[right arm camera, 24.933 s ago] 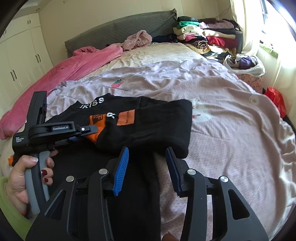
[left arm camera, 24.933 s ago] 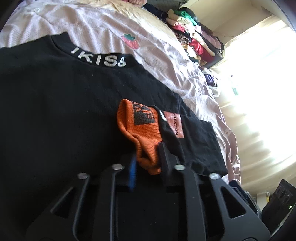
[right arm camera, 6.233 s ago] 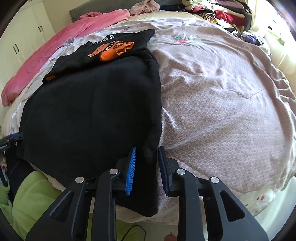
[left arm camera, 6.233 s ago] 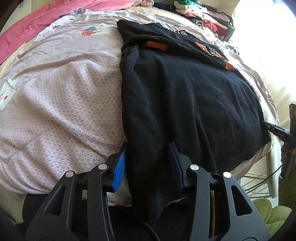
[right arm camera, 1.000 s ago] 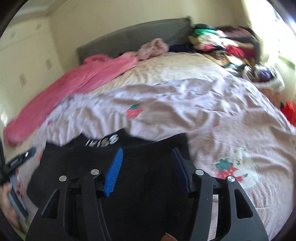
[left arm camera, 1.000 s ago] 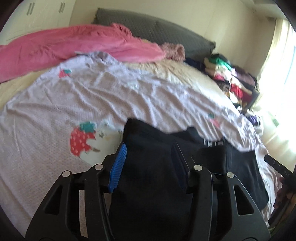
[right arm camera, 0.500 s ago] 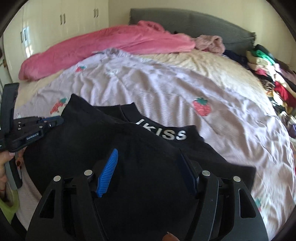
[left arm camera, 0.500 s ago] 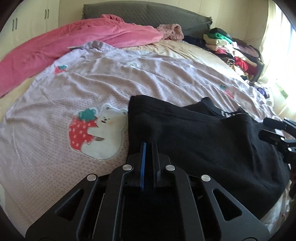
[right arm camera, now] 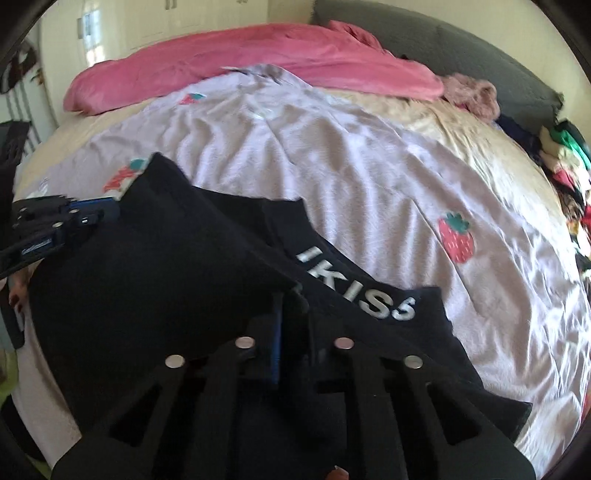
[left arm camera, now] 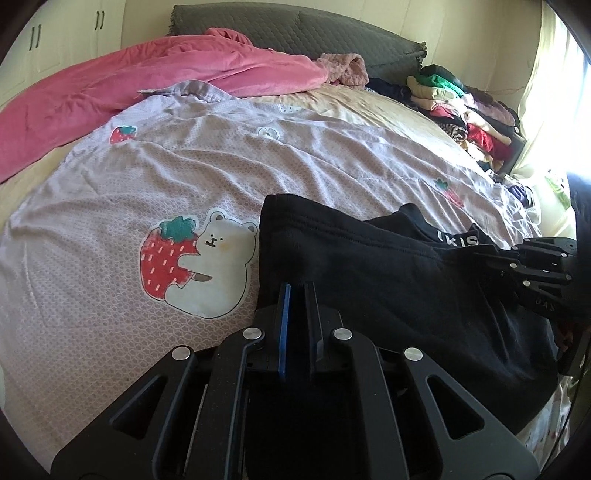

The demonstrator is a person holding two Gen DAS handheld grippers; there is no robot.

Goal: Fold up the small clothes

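Lying doubled over on the lilac bedspread [left arm camera: 303, 162], the black top [left arm camera: 388, 273] has its lower half brought up over the chest, so that only the collar lettering [right arm camera: 356, 291] peeks out past the folded edge. Each pair of tongs is pinched together on a corner of that folded layer: the left tongs [left arm camera: 297, 295] grip the corner beside the strawberry bear print [left arm camera: 199, 262], the right tongs [right arm camera: 291, 310] the corner just short of the collar. To my eye the sleeves are tucked in and this bottom-to-top fold is nearly laid; what remains is letting go, smoothing it, and perhaps one more fold to make a neat packet. Beyond it lie a pink blanket [left arm camera: 147, 74] along the grey headboard [left arm camera: 295, 26] and a stack of folded clothes [left arm camera: 465, 107] by the window.
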